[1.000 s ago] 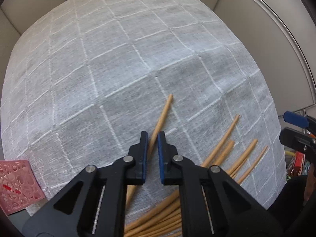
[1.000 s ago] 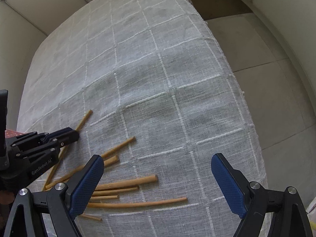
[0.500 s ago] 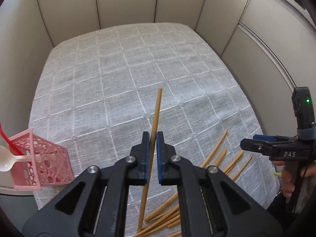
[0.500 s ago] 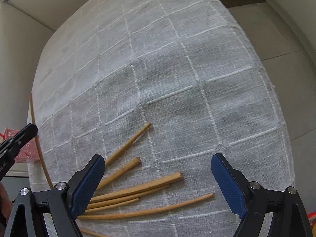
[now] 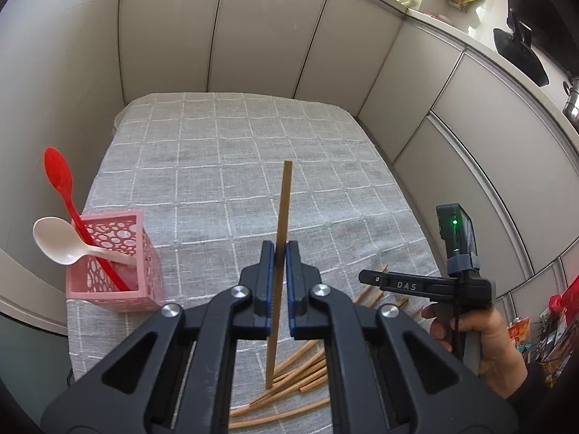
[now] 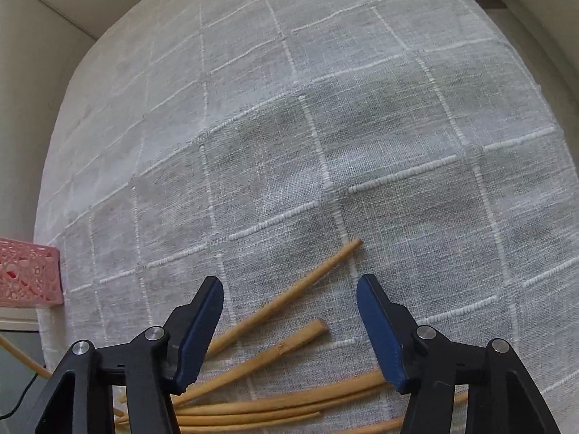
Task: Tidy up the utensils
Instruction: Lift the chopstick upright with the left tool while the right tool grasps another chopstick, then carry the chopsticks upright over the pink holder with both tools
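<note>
My left gripper (image 5: 278, 253) is shut on one wooden chopstick (image 5: 283, 209) and holds it nearly upright, lifted off the table. A pink perforated holder (image 5: 115, 271) stands at the table's left edge with a red spoon (image 5: 59, 177) and a white spoon (image 5: 58, 240) in it. Several loose chopsticks (image 5: 300, 372) lie on the grey checked cloth near the front edge. My right gripper (image 6: 289, 289) is open and low over those chopsticks (image 6: 289, 300), empty. It also shows at the right in the left wrist view (image 5: 398, 284).
The grey checked tablecloth (image 5: 235, 166) covers the table, boxed in by beige cabinet panels (image 5: 253, 36) behind and to the right. The holder's corner shows at the left in the right wrist view (image 6: 25, 275). Packets and clutter lie at the far right (image 5: 542, 340).
My left gripper has lifted the chopstick off the cloth and tilted it upright, bringing the holder into view. My right gripper has narrowed and dropped closer to the loose chopsticks.
</note>
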Motion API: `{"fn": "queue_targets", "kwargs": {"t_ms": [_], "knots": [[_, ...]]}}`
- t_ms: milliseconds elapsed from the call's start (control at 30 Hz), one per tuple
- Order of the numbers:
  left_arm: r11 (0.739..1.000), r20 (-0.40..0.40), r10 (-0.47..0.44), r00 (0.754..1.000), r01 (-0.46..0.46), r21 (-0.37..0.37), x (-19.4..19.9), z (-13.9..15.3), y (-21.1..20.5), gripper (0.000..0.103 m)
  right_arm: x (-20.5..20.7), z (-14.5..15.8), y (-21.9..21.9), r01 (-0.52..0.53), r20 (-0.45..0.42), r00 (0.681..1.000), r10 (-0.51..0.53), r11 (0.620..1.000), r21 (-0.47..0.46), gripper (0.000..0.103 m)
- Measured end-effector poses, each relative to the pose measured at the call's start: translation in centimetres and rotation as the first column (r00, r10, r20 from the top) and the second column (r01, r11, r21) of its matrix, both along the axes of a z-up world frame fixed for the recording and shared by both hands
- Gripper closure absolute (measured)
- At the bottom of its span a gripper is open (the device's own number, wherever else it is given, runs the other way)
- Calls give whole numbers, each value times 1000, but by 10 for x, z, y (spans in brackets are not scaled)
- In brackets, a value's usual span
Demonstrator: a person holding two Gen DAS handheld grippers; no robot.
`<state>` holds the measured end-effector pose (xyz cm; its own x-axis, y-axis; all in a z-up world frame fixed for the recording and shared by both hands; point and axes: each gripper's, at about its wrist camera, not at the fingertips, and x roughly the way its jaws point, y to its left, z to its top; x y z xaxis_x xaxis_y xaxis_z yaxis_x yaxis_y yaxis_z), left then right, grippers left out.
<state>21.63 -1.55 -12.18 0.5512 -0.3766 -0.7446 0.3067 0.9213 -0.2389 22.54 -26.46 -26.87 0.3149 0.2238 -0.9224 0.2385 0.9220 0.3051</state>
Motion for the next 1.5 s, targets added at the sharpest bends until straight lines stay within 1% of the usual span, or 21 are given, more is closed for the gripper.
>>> {"fn": "queue_targets", "kwargs": {"t_ms": [33, 67, 167, 200, 233, 300, 400, 533, 733, 900, 1000, 1100, 1200, 1300, 1367, 1500], "knots": [[1000, 0, 0, 1000, 0, 0, 0, 1, 0, 96, 2, 0, 4, 2, 2, 1000, -2, 1000, -22, 40], [1000, 2, 3, 1000, -3, 1, 0, 0, 0, 96, 5, -1, 8, 0, 2, 1000, 0, 1000, -28, 49], [1000, 0, 3, 1000, -3, 3, -2, 0, 1, 96, 9, 0, 19, 14, 7, 1000, -13, 996, -84, 58], [1000, 1, 6, 1000, -6, 4, -2, 0, 2, 96, 11, -1, 22, 19, 7, 1000, -18, 995, -95, 63], [1000, 1, 7, 1000, -7, 5, -2, 0, 2, 96, 12, -1, 25, 27, 11, 1000, -26, 994, -109, 66], [1000, -2, 11, 1000, -11, 4, -2, -1, 3, 96, 15, -2, 27, 49, 15, 999, -48, 992, -120, 75], [1000, -2, 18, 1000, -18, 8, -2, -2, 3, 96, 18, -4, 29, 82, 22, 997, -80, 990, -119, 81], [999, 0, 30, 1000, -30, 14, -1, -3, 3, 96, 23, -6, 29, 120, 32, 993, -118, 989, -85, 84], [998, 3, 52, 999, -52, 20, -2, -4, 4, 96, 25, -8, 7, 139, 50, 989, -138, 990, -15, 87], [998, 7, 66, 998, -66, 17, -2, -5, 8, 96, 23, -8, -8, 123, 69, 989, -130, 988, 91, 90], [997, 20, 69, 997, -69, 15, -5, -3, 8, 96, 20, 0, -14, 110, 107, 987, -123, 987, 121, 91], [997, 35, 71, 997, -71, 12, -8, 0, 8, 96, 12, 20, -13, 81, 171, 980, -105, 987, 140, 92], [997, 58, 76, 995, -76, 7, -11, 5, 9, 96, 2, 44, -8, 48, 248, 966, -79, 991, 127, 93], [997, 95, 80, 992, -82, 15, -16, 12, 8, 96, -12, 75, 4, 6, 340, 940, -37, 996, 91, 94], [996, 117, 85, 989, -88, 19, -18, 16, 7, 96, -25, 93, 18, -21, 410, 912, 1, 999, 44, 95], [994, 175, 98, 980, -105, 31, -23, 25, 6, 96, -49, 128, 40, -57, 539, 838, 87, 996, -72, 97]]}}
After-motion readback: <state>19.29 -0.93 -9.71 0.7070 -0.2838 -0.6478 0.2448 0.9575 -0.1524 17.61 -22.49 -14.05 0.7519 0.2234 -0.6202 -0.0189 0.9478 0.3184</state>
